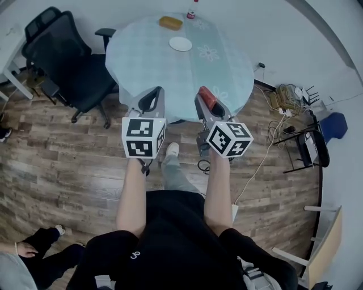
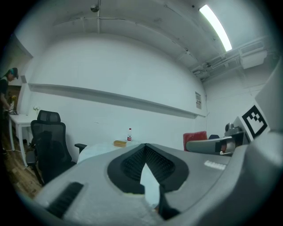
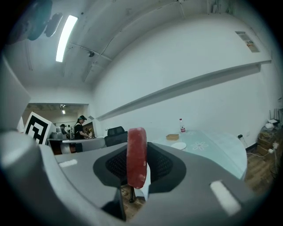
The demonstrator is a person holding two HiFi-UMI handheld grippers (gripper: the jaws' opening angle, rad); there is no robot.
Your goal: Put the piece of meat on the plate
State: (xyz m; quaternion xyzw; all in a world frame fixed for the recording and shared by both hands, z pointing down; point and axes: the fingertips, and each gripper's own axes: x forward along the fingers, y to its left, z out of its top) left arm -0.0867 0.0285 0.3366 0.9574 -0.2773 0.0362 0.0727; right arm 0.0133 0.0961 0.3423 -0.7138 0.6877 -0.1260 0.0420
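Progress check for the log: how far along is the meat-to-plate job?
Done: the piece of meat is picked up, clamped in the right tool. In hand: it is held by the near edge of the table. Left: carry it to the white plate, empty on the far side, and release. The left tool is shut and empty.

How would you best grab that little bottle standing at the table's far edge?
Probably the bottle by its middle, coming level from the near side: it stands upright and narrow, and the tan block lies apart to its left.
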